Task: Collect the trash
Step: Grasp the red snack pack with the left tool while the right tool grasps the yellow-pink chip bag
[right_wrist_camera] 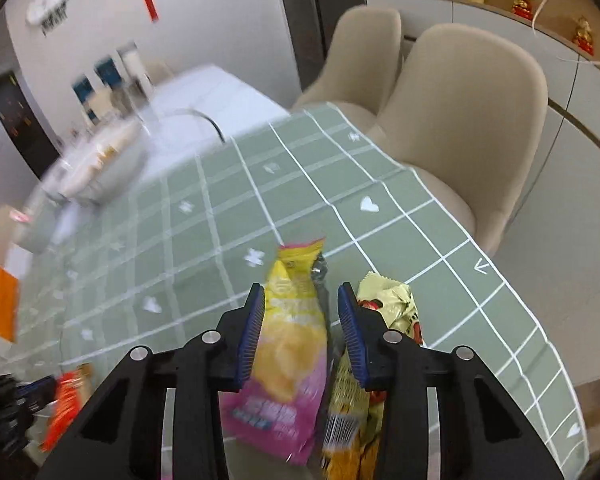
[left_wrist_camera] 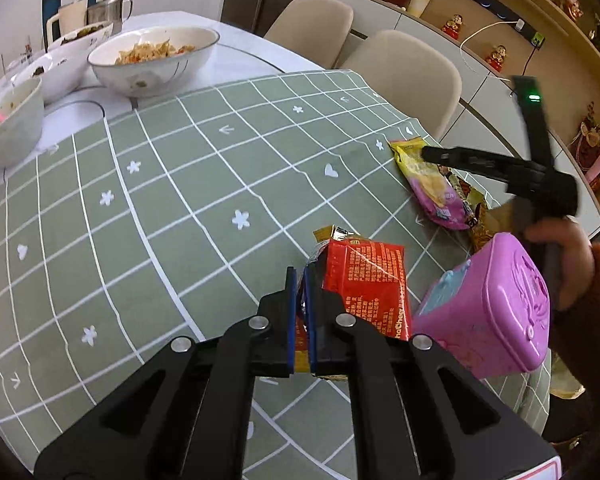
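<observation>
1. The pink-and-yellow packet [right_wrist_camera: 288, 344] lay flat on the desk [right_wrist_camera: 204, 216], directly ahead of the right tool [right_wrist_camera: 300, 320] and between its two pads. Its long axis ran along the tool's pointing line, the yellow end farthest away.
2. The right tool was the nearer one to this packet; the left was well apart, over by the pink bin [left_wrist_camera: 488, 312].
3. The right tool stood about half open. The left pad looked to be at the packet's edge, while a gap showed on the other side, so I judged that nothing was gripped yet.
4. A gold wrapper [right_wrist_camera: 392, 304] lay just beside the right pad, on its outer side, touching or overlapping the packet. A closing pinch could catch it too.
5. The left tool [left_wrist_camera: 300, 312] was fully closed on a red packet [left_wrist_camera: 364, 292], clamped by its near edge, with most of it sticking out forward and to the right.
6. That red packet hung just beside the bin, which was tilted, not yet over it.
</observation>
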Tool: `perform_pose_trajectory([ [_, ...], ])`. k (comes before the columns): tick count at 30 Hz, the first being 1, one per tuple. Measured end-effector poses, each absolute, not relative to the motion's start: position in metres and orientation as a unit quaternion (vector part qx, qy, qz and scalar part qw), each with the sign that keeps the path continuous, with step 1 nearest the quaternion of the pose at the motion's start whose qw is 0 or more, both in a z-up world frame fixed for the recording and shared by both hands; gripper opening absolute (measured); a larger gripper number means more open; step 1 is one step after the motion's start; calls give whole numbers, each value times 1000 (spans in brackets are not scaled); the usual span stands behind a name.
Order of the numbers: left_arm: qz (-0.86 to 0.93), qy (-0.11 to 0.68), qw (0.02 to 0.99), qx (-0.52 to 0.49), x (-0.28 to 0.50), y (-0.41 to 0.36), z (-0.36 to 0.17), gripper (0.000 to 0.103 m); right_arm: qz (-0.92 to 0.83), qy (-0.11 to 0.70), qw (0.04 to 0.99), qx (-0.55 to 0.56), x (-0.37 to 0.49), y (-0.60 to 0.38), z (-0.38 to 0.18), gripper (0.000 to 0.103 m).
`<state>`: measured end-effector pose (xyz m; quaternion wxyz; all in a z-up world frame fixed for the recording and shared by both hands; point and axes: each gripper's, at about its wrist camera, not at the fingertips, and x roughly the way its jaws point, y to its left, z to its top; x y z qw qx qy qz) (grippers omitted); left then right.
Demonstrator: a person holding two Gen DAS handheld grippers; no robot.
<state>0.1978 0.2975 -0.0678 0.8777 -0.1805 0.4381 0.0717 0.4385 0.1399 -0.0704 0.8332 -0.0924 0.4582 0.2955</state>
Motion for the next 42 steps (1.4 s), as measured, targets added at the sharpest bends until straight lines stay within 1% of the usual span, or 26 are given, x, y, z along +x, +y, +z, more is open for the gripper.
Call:
perform_pose_trajectory([
  [3, 73, 438, 876, -191, 194, 299, -71, 4, 302, 467, 826, -95, 439, 143, -80, 37],
  [4, 74, 438, 875, -192, 193, 299, -71, 4, 314, 468, 821, -93, 437, 143, -80, 31],
  [6, 74, 437, 875, -195, 191, 300, -70, 4, 338, 469, 809, -102, 429, 145, -78, 11],
  [7, 75, 435, 875, -198, 190, 300, -69, 4, 344, 463, 810, -104, 426, 144, -75, 11],
  [8, 75, 434, 875, -199, 189, 299, -68, 4, 350, 452, 813, -106, 419, 140, -69, 7],
  [11, 76, 426, 878, -203, 186, 297, -60, 4, 352, 436, 824, -91, 408, 124, -49, 5],
  [15, 74, 411, 885, -205, 178, 290, -42, 4, 334, 405, 848, -71, 394, 88, -12, 5],
  [20, 58, 388, 898, -198, 167, 270, -9, 4, 307, 369, 876, -54, 369, 29, 36, 5],
  [24, 35, 365, 912, -182, 164, 241, 22, 4, 291, 352, 889, -42, 342, -15, 64, 5],
  [33, -22, 322, 938, -123, 159, 162, 82, 4, 248, 319, 915, -7, 278, -119, 104, 5],
  [42, -90, 308, 942, -96, 163, 74, 112, 4, 190, 289, 938, 22, 234, -222, 130, 5],
])
